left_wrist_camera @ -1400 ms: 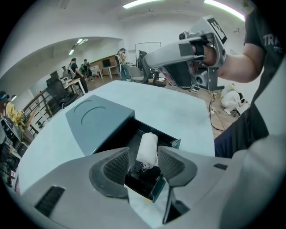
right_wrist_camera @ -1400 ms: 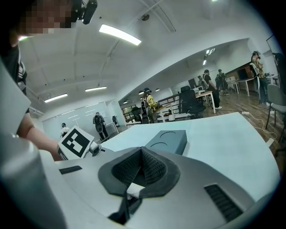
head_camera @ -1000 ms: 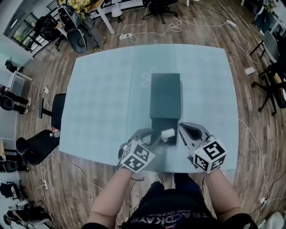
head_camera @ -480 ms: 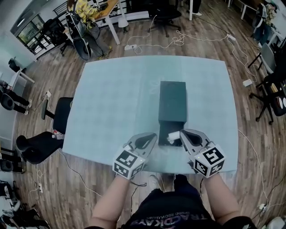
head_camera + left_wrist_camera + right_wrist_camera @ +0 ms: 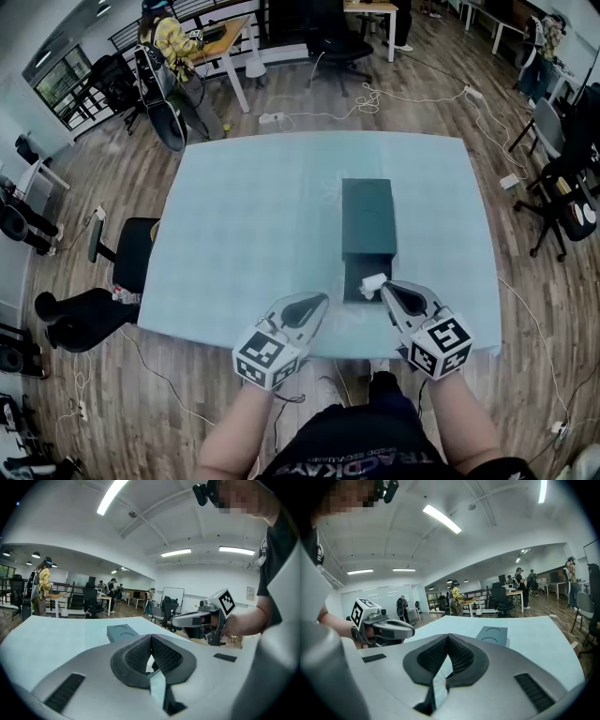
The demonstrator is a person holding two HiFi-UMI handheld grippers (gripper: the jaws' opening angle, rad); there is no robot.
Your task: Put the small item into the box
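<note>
A dark box (image 5: 367, 217) lies lengthwise on the pale blue table (image 5: 234, 234), and its near end is an open tray (image 5: 354, 281). In that tray lies the small white item (image 5: 373, 280). My right gripper (image 5: 385, 287) is shut with its tip just beside the item, and nothing shows between its pads (image 5: 449, 636). My left gripper (image 5: 322, 301) is shut and empty, left of the tray and near the table's front edge. The left gripper view shows its pads closed together (image 5: 151, 636), with the box (image 5: 123, 632) beyond and the right gripper (image 5: 197, 619) alongside.
The table's near edge (image 5: 309, 349) runs just below both grippers. A black chair (image 5: 131, 253) stands at the table's left side. Cables (image 5: 412, 94) trail over the wooden floor beyond the far edge. More chairs (image 5: 562, 187) stand at the right.
My left gripper has pulled back from the open tray toward the table's near edge, and its jaws have closed empty. The right gripper has drawn back slightly. The white item stays in the tray.
</note>
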